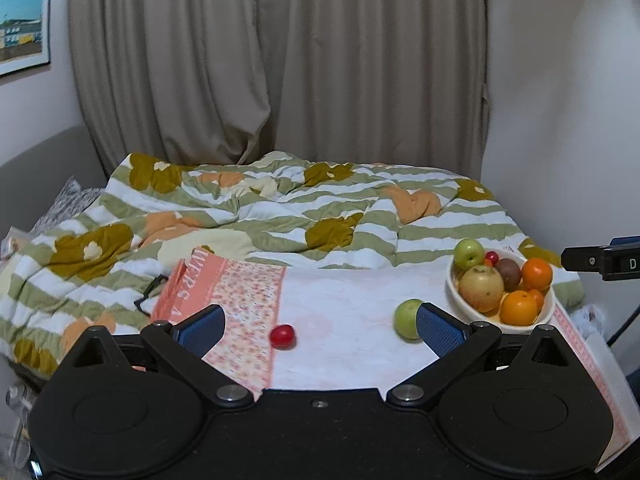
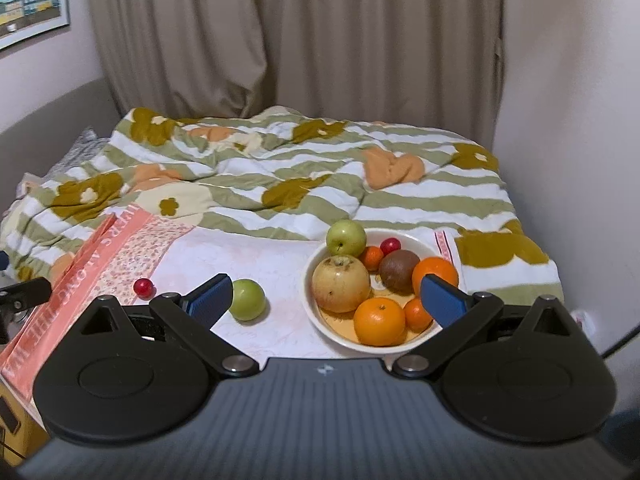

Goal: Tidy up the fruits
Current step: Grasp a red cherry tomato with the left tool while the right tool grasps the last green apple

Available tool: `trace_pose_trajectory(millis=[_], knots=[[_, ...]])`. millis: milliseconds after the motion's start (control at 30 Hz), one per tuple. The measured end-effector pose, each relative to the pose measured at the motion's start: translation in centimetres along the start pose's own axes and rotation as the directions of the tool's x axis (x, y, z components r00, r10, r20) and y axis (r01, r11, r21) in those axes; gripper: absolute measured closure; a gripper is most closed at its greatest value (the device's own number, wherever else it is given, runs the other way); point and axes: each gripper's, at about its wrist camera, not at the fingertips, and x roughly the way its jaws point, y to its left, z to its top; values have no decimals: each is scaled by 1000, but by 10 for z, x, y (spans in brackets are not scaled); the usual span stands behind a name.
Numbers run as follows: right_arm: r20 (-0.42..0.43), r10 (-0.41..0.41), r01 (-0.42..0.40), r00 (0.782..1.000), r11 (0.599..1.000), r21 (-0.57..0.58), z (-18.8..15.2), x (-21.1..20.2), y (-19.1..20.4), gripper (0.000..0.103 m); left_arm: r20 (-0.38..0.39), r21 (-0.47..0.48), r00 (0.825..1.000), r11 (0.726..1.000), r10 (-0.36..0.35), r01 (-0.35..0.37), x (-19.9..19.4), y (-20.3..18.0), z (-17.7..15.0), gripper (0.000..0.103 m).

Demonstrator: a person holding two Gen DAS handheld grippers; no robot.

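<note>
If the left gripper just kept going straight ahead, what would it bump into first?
Probably nothing at once: the open left gripper points at bare towel, between the red fruit and the green apple. Farther on lies the blanket; depth is unclear.

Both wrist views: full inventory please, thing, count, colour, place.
bowl: 1, cream, on the cloth, right side
green apple in bowl: 1, green, at the far rim
yellowish apple: 1, in bowl, left
kiwi: 1, brown, in bowl
oranges: 4, orange, two large, two small, in bowl
small red fruit in bowl: 1, red, far side
loose green apple: 1, green, on cloth left of bowl
loose red fruit: 1, red, on cloth further left
cloth: 1, white and pink, over the table
quilt: 1, green-white striped, floral, behind
curtain: beige, back
picture: 1, left wall
left gripper: jaws open, empty
right gripper: jaws open, empty
</note>
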Motion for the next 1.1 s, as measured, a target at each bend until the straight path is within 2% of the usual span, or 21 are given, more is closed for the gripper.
trace_pose_trajectory(millis=[167,533,700,933,1033,1100], knots=[[-24,-66,67,998,997,36,-2,13,32,0,-25,30,998,998,-61,62,23,38,0,0],[-83,-127,138,988,979,151,-12,63,83,0,-139,37,979,987,-150,157,97,98,-5,0],[-120,-144,163,982,972,167,-15,94,92,0,-193,-10,965,984,-177,178,130,108,-6,1],[-174,-135,166,975,970,178,-18,134,94,0,-241,-48,953,983,-183,177,164,100,-11,2],[-195,-121,157,973,971,181,-18,148,93,0,-266,-69,945,982,-189,176,177,98,-12,11],[-203,-120,156,972,973,172,-17,156,93,0,-286,-96,938,980,-195,175,186,96,-13,11]])
